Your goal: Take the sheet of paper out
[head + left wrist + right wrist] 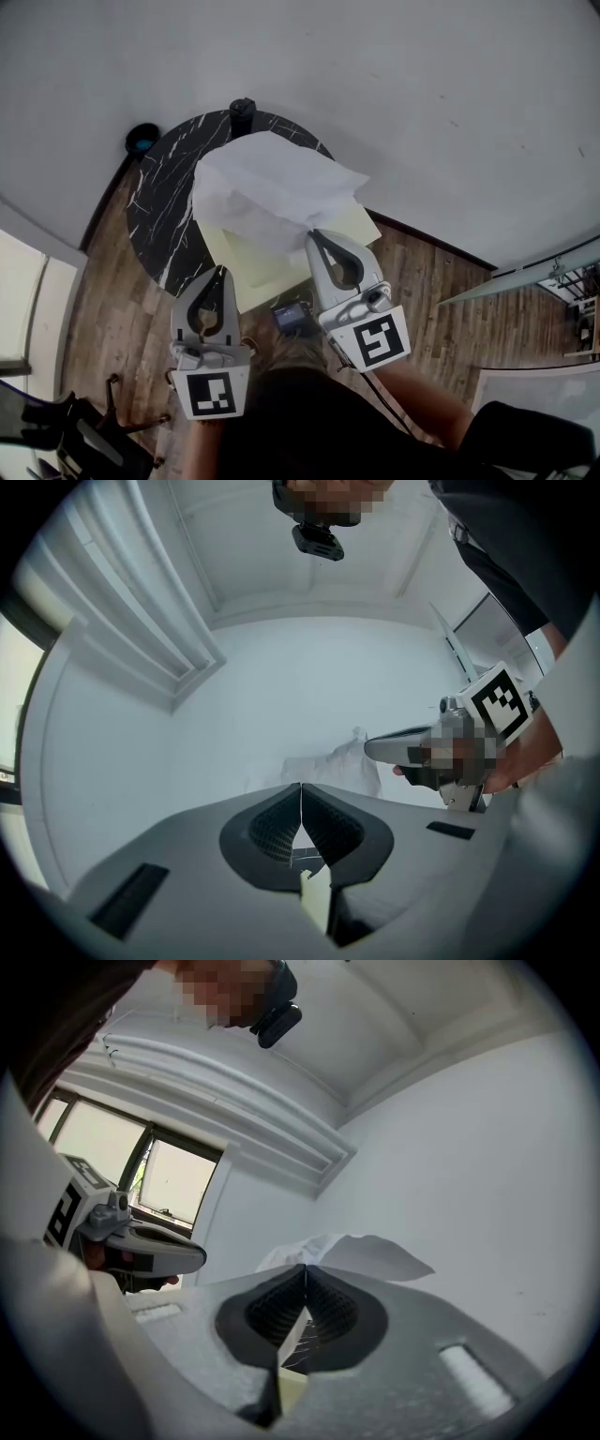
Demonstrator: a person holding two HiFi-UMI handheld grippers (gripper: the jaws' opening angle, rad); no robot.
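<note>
Though held over round black marble table point(164, 211), not yet judged fully out: found sheet of paper point(267, 183) bunched and crumpled across upper half of pale yellow folder point(253, 267). Unable to tell extent left inside folder, if any.

Found right gripper point(315, 236) pressed together on near edge of sheet. Confirmed in right gripper view: noted thin white ply caught between ribbed pads and crumpled bulk beyond tips. Found left gripper point(222, 272) likewise closed, pinching near left edge of folder; noted pale yellow strip between jaws in left gripper view. Counted 2 grips, 1 per item, set apart.

Judged sheet very light, thin and limp, close to tissue in behaviour; no stiffness to rely on. Liable to tear at pinch point or snag at folder mouth under sharp pull. Recommend hold well in from edge, on gathered or doubled portion rather than on 1 ply, and draw in line with folder opening against steady counter-hold. Judged folder flatter and stiffer, fit to take that counter-hold at rim. Rated slip risk low, tear risk higher.
</note>
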